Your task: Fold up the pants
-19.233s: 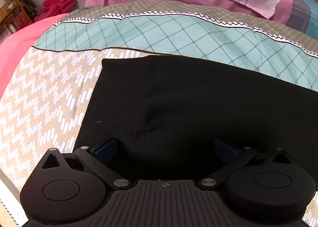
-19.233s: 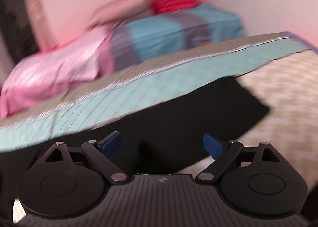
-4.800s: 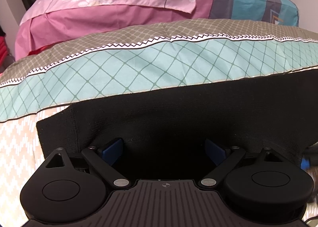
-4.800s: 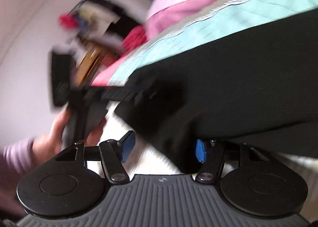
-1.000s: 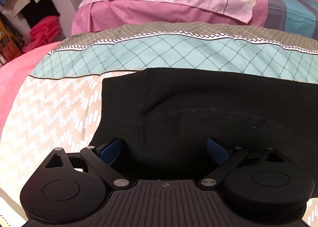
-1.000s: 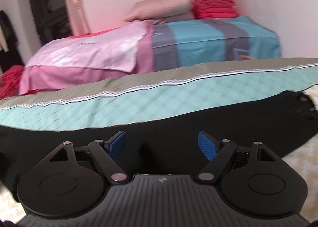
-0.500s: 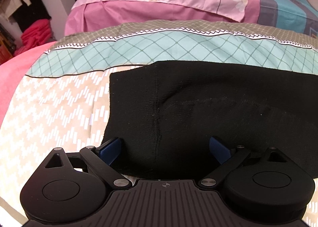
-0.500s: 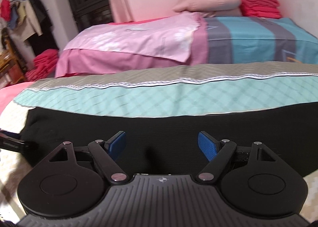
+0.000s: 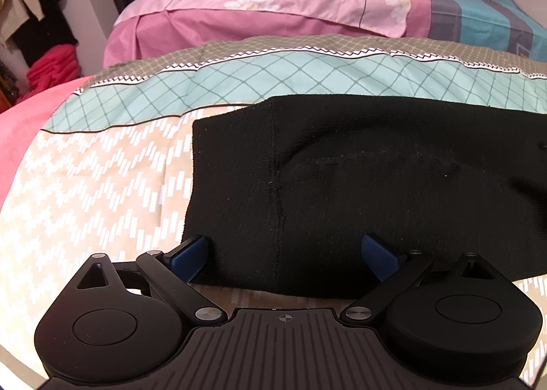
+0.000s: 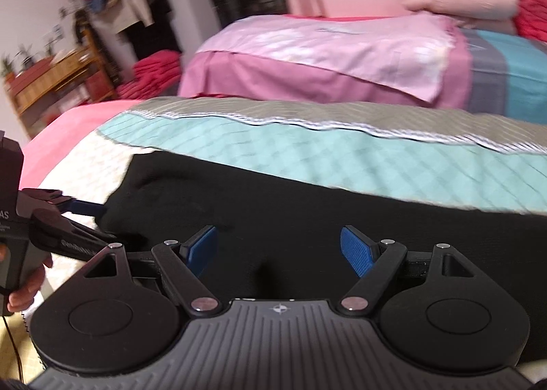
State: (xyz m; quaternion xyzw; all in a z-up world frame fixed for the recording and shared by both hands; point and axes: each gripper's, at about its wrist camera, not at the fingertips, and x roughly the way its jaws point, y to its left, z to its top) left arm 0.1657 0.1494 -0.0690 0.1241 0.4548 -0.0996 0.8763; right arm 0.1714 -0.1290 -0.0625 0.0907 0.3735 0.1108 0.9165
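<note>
A: Where are the pants [image 9: 376, 167]?
B: Flat on the patterned bedspread [image 9: 95, 185], a long black band running left to right. The end with the seam is at the left.
A: Left gripper [image 9: 285, 253]?
B: Jaws wide, nothing held. It sits over the near edge of that end, blue pads [image 9: 191, 253] either side of the seam.
A: Right gripper [image 10: 278, 250]?
B: Also wide and empty, above the black cloth mid-length. View is blurred.
A: Risks?
B: I'd say three. The cloth looks doubled, so a shallow pinch could take only the top layer and the fold splits. There's a ripple near the seam; folding over it locks in a crease. And the grippers are close together, so they may collide.
</note>
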